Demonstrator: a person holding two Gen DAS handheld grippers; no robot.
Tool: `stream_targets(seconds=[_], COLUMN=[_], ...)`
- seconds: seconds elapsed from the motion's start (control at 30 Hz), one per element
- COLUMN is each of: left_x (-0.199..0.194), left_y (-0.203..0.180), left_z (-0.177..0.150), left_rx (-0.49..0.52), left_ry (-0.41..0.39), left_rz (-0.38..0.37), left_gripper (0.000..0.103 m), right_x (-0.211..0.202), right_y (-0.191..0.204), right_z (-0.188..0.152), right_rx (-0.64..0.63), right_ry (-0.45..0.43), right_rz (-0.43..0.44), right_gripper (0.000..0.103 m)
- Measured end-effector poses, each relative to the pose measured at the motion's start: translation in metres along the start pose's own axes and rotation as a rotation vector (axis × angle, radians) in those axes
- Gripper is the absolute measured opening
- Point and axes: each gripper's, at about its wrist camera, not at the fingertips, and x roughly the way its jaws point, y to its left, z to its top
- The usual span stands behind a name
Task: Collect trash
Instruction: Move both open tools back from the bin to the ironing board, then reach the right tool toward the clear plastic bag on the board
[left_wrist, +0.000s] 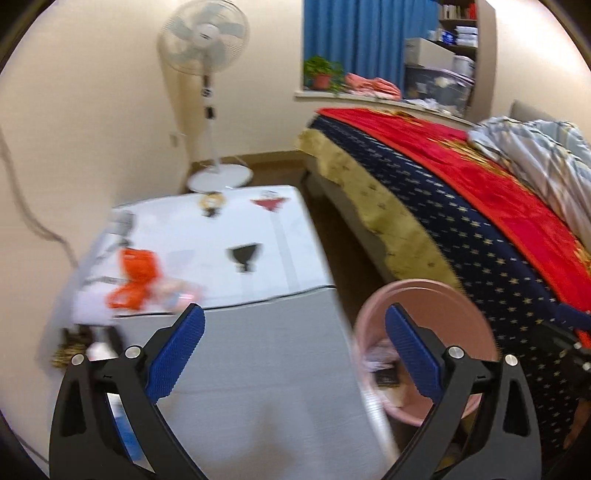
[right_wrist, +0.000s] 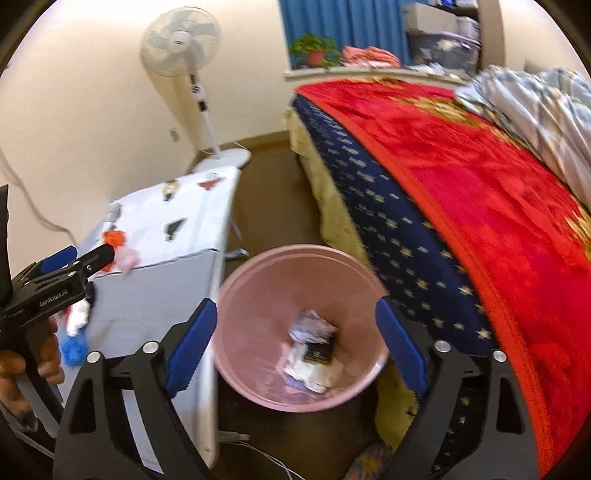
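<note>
My right gripper (right_wrist: 295, 306) stands open above the pink waste bin (right_wrist: 258, 280), nothing between its blue pads. Crumpled paper (right_wrist: 312, 326), a black packet (right_wrist: 319, 354) and white tissue lie at the bin's bottom. My left gripper (left_wrist: 294, 312) is open and empty over the grey-and-white table (left_wrist: 258, 350); the bin (left_wrist: 424, 295) shows behind its right finger. An orange wrapper (left_wrist: 136, 273) and a pinkish clear wrapper (left_wrist: 177, 291) lie on the table's left side, ahead of the left finger. The right wrist view shows the left gripper (right_wrist: 88, 254) near the orange wrapper (right_wrist: 116, 236).
A bed with a red and navy blanket (right_wrist: 461, 184) flanks the bin on the right. A standing fan (left_wrist: 205, 48) is by the far wall, its base (left_wrist: 219, 177) behind the table. A blue object (right_wrist: 74, 349) lies low at the table's left. Cables (right_wrist: 266, 454) run across the floor.
</note>
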Motion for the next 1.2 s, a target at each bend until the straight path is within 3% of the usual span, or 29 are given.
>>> stream_targets(seconds=[0.2, 0.37, 0.47, 0.67, 0.9, 1.03, 1.2], left_x=[-0.045, -0.079, -0.089, -0.072, -0.045, -0.037, -0.022], left_y=[0.076, 0.146, 0.180, 0.211, 0.224, 0.233, 0.248], left_z=[-0.001, -0.007, -0.014, -0.014, -0.003, -0.002, -0.001], left_rx=[0.022, -0.079, -0.148, -0.211, -0.269, -0.255, -0.280], left_ry=[-0.025, -0.047, -0.095, -0.112, -0.085, -0.098, -0.058], left_rz=[0.243, 0.358, 0.379, 0.430, 0.430, 0.465, 0.491], left_gripper=[0.095, 0.095, 0.095, 0.095, 0.095, 0.095, 0.095], right_x=[-0.007, -0.001, 0.006, 0.037, 0.113, 0.162, 0.209], right_y=[0.059, 0.120, 0.148, 0.192, 0.234, 0.260, 0.285], right_z=[0.003, -0.002, -0.003, -0.006, 0.006, 0.013, 0.011], right_rx=[-0.086, -0.200, -0.228, -0.252, -0.251, -0.316, -0.362], right_ry=[-0.053, -0.082, -0.106, -0.084, -0.063, -0.074, -0.043], right_rz=[0.108, 0.169, 0.202, 0.208, 0.202, 0.181, 0.203], right_gripper=[0.090, 0.090, 0.090, 0.091, 0.091, 0.091, 0.090])
